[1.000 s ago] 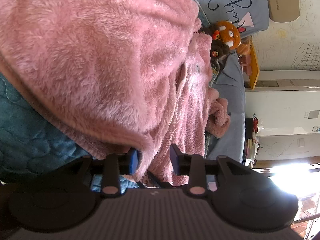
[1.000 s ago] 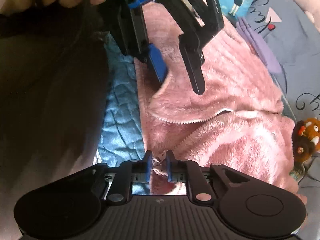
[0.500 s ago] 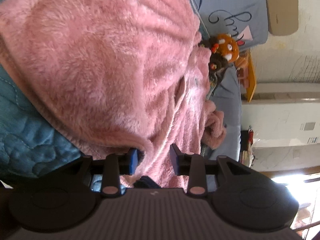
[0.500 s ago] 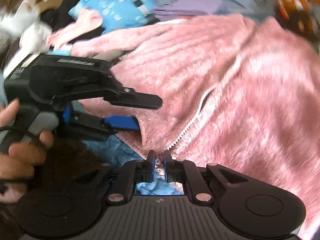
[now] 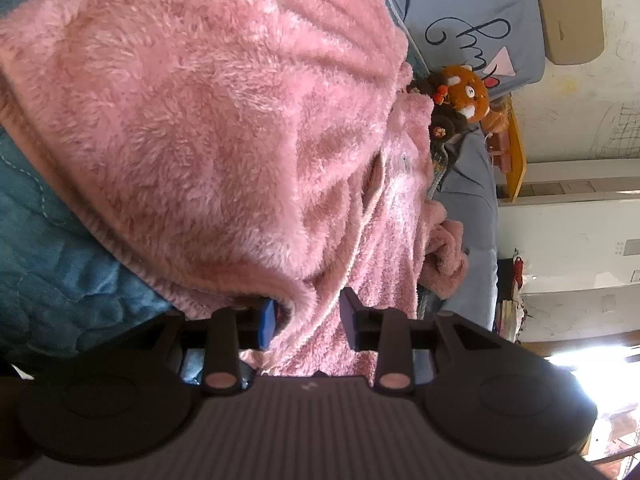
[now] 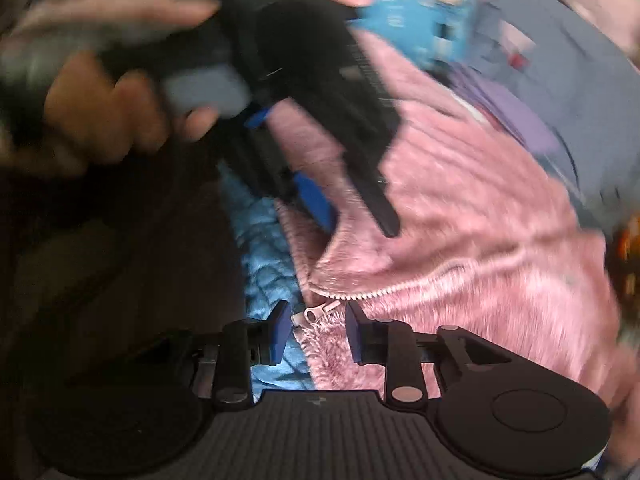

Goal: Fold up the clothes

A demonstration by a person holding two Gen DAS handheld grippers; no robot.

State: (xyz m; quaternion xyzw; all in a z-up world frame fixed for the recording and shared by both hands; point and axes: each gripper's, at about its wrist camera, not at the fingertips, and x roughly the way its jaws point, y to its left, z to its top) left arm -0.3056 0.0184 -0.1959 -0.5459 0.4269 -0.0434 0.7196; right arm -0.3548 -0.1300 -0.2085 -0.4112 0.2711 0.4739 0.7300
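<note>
A fluffy pink zip-up jacket [image 5: 200, 120] lies spread on a blue quilted cover [image 5: 60, 260]. My left gripper [image 5: 310, 316] sits at the jacket's near edge. A folded hem drapes over its left pad, and a gap shows before the right pad. In the right wrist view the jacket [image 6: 480, 220] fills the right half, and the left gripper [image 6: 360, 226] straddles the hem, held by a hand [image 6: 100, 120]. My right gripper [image 6: 316, 320] has its jaws opening. The metal zipper pull [image 6: 312, 314] lies loose between them, at the bottom of the white zipper.
An orange plush toy [image 5: 464, 92] and a grey cushion with black script [image 5: 480, 8] lie beyond the jacket. A purple garment [image 6: 512, 112] and a blue printed item [image 6: 424, 12] sit past it. The blue cover [image 6: 264, 248] shows left of the hem.
The right gripper's jaws have widened from nearly shut on the jacket's zipper end, and its view has swung about. The left gripper keeps the same gap on the hem.
</note>
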